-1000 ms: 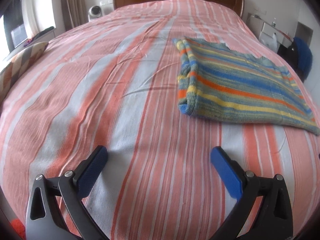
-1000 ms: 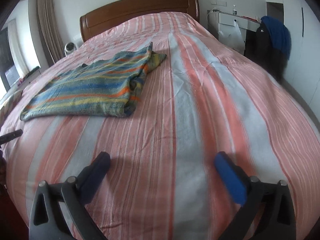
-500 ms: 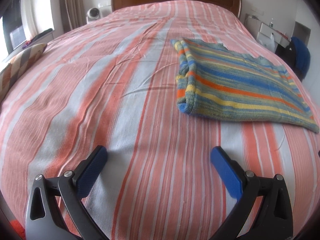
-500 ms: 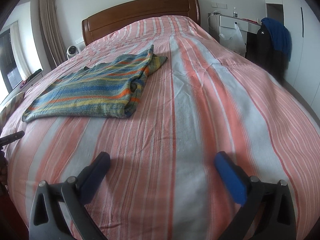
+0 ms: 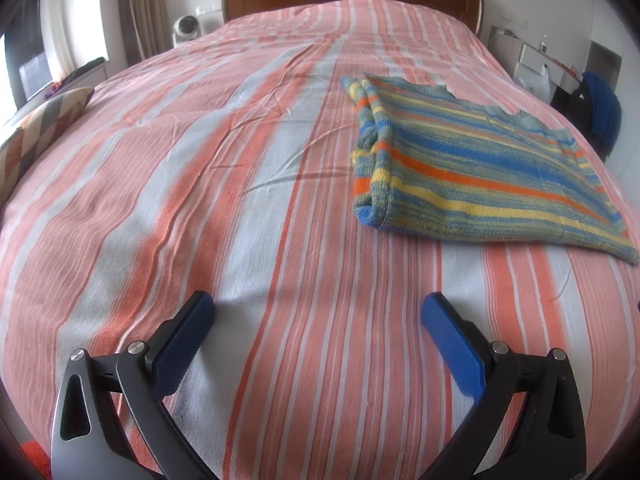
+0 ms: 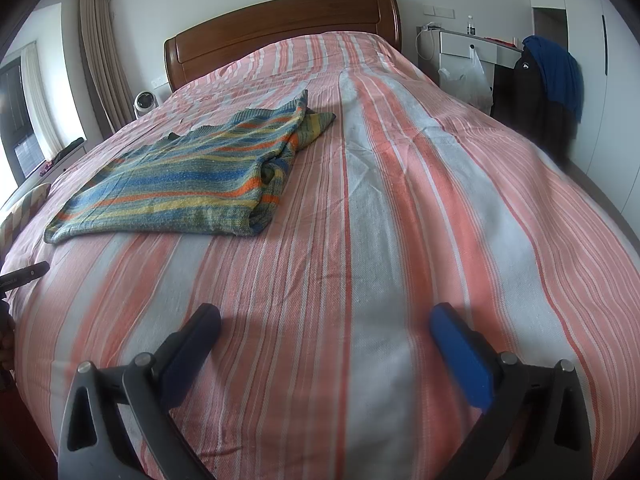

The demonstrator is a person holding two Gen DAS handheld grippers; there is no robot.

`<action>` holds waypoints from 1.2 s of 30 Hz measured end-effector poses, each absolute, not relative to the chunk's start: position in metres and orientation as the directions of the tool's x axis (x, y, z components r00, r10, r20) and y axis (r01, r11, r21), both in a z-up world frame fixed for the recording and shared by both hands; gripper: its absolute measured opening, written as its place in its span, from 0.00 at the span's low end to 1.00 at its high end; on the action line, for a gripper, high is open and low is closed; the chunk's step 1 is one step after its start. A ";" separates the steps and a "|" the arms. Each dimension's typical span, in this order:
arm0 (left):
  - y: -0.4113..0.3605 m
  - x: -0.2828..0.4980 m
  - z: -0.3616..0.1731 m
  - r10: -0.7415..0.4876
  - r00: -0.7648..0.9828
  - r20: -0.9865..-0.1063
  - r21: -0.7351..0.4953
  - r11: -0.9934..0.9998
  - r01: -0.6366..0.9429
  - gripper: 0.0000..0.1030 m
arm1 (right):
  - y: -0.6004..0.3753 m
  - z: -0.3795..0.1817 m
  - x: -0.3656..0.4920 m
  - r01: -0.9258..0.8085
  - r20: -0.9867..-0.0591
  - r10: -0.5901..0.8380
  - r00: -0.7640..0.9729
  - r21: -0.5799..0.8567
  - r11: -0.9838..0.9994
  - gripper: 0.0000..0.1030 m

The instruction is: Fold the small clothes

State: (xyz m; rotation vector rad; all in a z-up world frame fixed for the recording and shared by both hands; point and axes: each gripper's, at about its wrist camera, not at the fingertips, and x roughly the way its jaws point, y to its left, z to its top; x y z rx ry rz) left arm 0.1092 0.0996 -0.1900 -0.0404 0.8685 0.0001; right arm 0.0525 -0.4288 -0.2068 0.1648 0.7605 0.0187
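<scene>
A striped knit sweater [image 5: 472, 168] in blue, yellow, orange and green lies folded flat on the bed; in the right wrist view the sweater [image 6: 188, 184] is at the left. My left gripper [image 5: 318, 312] is open and empty, low over the bedspread, short of the sweater and to its left. My right gripper [image 6: 325, 322] is open and empty, over the bedspread, short of the sweater and to its right.
The bed [image 5: 200, 168] has a pink, orange and white striped cover and a wooden headboard [image 6: 280, 28]. A patterned pillow [image 5: 36, 132] lies at the left edge. A desk with a plastic bag [image 6: 466, 80] and a chair with dark clothes [image 6: 548, 84] stand right of the bed.
Both views have tilted up and pulled back slightly, so the sweater sits a little lower in each. The sweater has not moved. Both grippers stay open.
</scene>
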 end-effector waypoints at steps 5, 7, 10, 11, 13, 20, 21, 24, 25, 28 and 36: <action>0.100 0.109 -0.190 -0.017 0.648 -0.761 -0.036 0.999 -0.016 1.00 | -0.429 -0.207 0.052 0.043 -0.685 0.076 0.725 0.155 0.987 1.00; 0.100 0.109 -0.190 -0.016 0.645 -0.764 -0.035 0.999 -0.015 1.00 | -0.429 -0.207 0.052 0.043 -0.684 0.076 0.725 0.156 0.987 1.00; 0.094 0.099 -0.178 0.007 0.626 -0.780 -0.009 1.000 -0.022 0.99 | -0.428 -0.204 0.054 0.038 -0.708 0.079 0.702 0.148 0.988 1.00; 0.085 0.093 -0.172 -0.005 0.634 -0.773 0.000 1.000 0.008 0.99 | -0.429 -0.199 0.057 0.029 -0.730 0.091 0.677 0.150 0.988 1.00; 0.058 0.083 -0.158 -0.055 0.667 -0.743 0.021 0.994 0.106 0.99 | -0.436 -0.188 0.059 -0.004 -0.734 0.157 0.661 0.205 0.979 1.00; -0.134 0.084 -0.142 -0.362 0.569 -0.738 0.104 0.772 0.627 0.87 | -0.489 -0.156 0.143 -0.092 -0.678 0.457 0.575 0.501 0.860 0.94; -0.168 0.094 -0.151 -0.384 0.512 -0.768 0.091 0.727 0.681 0.76 | -0.496 -0.155 0.160 -0.086 -0.666 0.487 0.565 0.539 0.838 0.90; -0.222 0.116 -0.170 -0.351 0.503 -0.790 0.140 0.695 0.706 0.73 | -0.508 -0.162 0.216 -0.078 -0.645 0.570 0.508 0.625 0.777 0.81; -0.229 0.118 -0.172 -0.353 0.510 -0.784 0.145 0.695 0.704 0.73 | -0.509 -0.167 0.229 -0.069 -0.650 0.582 0.488 0.636 0.768 0.79; -0.238 0.134 -0.172 -0.375 0.512 -0.773 0.111 0.714 0.691 0.31 | -0.503 -0.182 0.270 -0.049 -0.657 0.619 0.430 0.668 0.743 0.70; -0.165 0.151 -0.135 -0.517 0.534 -0.669 -0.148 0.797 0.586 0.07 | -0.476 -0.201 0.330 0.020 -0.641 0.630 0.440 0.708 0.706 0.10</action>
